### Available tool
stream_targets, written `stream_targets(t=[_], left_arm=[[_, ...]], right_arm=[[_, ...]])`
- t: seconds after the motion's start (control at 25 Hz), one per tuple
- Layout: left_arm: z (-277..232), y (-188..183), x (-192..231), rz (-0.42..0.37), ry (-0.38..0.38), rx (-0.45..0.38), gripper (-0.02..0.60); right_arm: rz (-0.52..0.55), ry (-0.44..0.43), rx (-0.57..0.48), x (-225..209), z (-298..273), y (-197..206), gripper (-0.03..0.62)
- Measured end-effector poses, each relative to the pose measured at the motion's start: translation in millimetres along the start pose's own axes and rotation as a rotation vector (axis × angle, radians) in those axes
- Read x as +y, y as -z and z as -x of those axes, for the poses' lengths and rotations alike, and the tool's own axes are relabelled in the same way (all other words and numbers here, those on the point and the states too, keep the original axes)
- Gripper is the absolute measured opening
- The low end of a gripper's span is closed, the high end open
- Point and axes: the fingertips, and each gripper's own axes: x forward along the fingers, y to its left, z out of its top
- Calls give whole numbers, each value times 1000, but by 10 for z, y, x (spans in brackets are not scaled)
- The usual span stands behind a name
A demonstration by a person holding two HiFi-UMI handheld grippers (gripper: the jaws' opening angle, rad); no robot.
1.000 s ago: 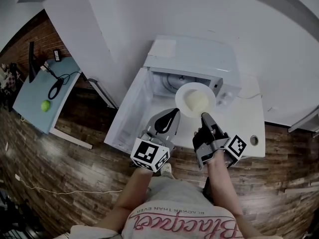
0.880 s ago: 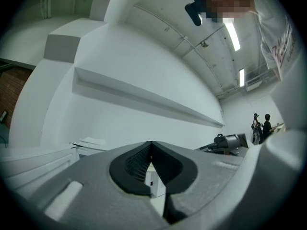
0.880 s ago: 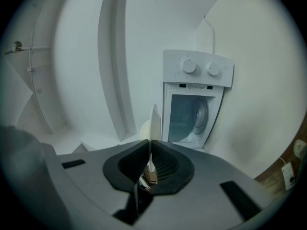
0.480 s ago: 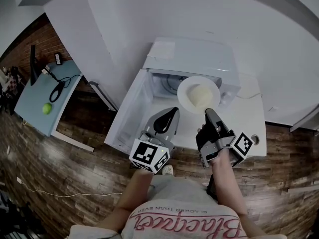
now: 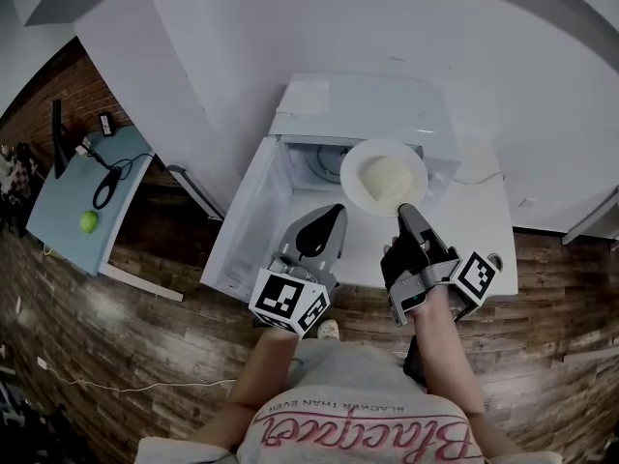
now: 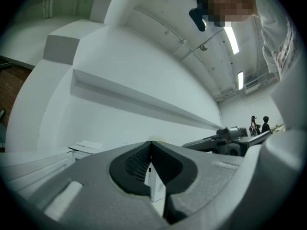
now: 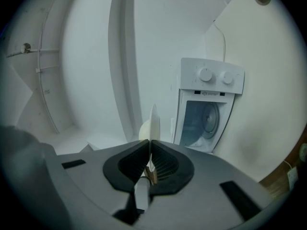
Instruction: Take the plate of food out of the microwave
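Though aloft, one plate (image 5: 352,165), two tools (image 5: 334,212) (image 5: 404,210)

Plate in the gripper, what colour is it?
White. The plate shows best in the head view.

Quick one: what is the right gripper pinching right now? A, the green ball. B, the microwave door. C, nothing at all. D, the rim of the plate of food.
D: the right gripper has its jaws closed on the rim of the plate, holding it in front of the open microwave.
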Motion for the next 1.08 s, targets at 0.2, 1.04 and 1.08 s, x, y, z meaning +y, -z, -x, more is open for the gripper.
stream_targets(t=[0.2, 1.04, 1.08], left_arm=[[-5, -10, 5, 3, 1, -2, 5], [0, 41, 39, 10, -4, 3, 5], [1, 46, 43, 11, -4, 3, 5]], right_arm=[[4, -5, 3, 22, -11, 14, 21], [-2, 0, 9, -37, -52, 71, 21], [-2, 1, 10, -42, -64, 88, 21]])
